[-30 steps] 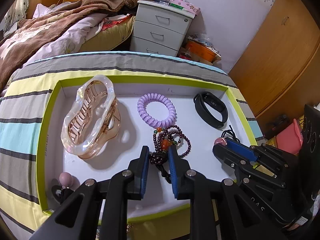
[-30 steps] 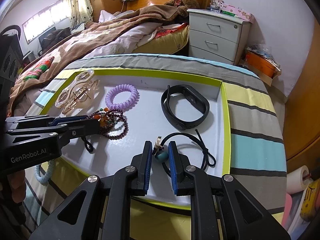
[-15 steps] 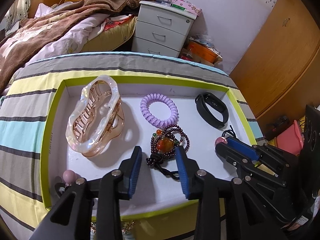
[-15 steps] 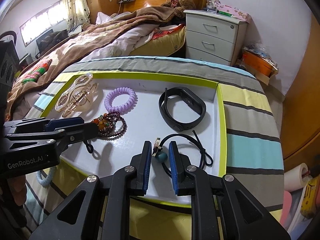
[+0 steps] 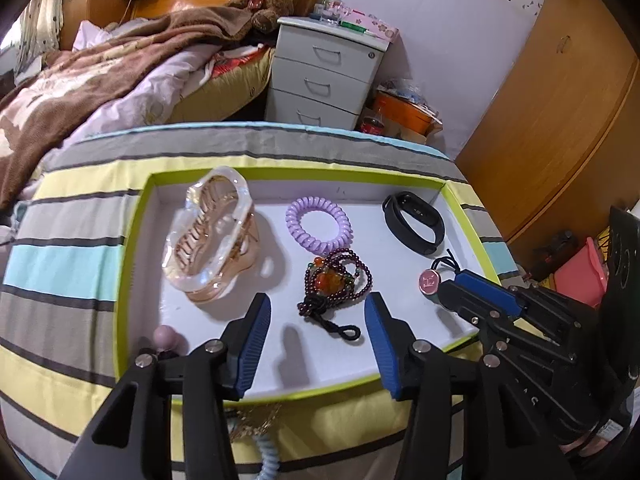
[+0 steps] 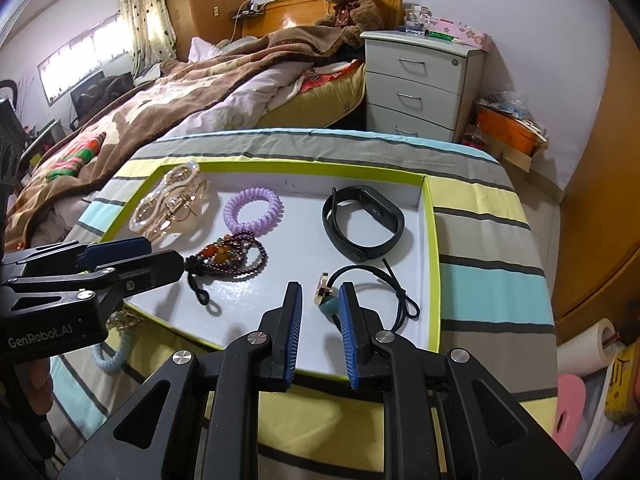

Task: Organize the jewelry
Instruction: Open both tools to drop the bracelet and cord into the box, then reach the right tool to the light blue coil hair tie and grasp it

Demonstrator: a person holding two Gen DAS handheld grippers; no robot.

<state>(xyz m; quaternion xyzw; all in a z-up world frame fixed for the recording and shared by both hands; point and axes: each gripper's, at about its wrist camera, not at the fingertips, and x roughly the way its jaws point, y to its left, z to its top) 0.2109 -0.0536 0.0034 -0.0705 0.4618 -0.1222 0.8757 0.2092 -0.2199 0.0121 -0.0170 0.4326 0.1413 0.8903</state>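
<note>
A white tray with a green rim [image 5: 132,248] [image 6: 434,264] holds a clear amber hair claw [image 5: 212,240] [image 6: 168,204], a purple coil tie [image 5: 294,216] [image 6: 240,210], a black wristband [image 5: 404,232] [image 6: 344,248] and a dark bead bracelet [image 5: 336,280] [image 6: 228,254]. My left gripper [image 5: 316,304] [image 6: 160,256] is opening; the bracelet's black cord lies loose on the tray between its pads, untouched. My right gripper [image 6: 320,290] [image 5: 460,284] is opening too. The teal bead [image 6: 330,306] of a black cord hair tie [image 6: 400,292] sits between its pads, close to the right one.
The tray rests on a striped cloth [image 5: 60,264]. A pink ball [image 5: 166,338] lies in the tray's near left corner. A pale blue coil tie [image 6: 114,354] and a gold chain [image 5: 256,420] lie outside the front rim. A bed and a white nightstand [image 5: 328,68] stand behind.
The left jaws have spread wide and let go of the bracelet's cord, which now lies on the tray. The right jaws have parted slightly around the teal bead.
</note>
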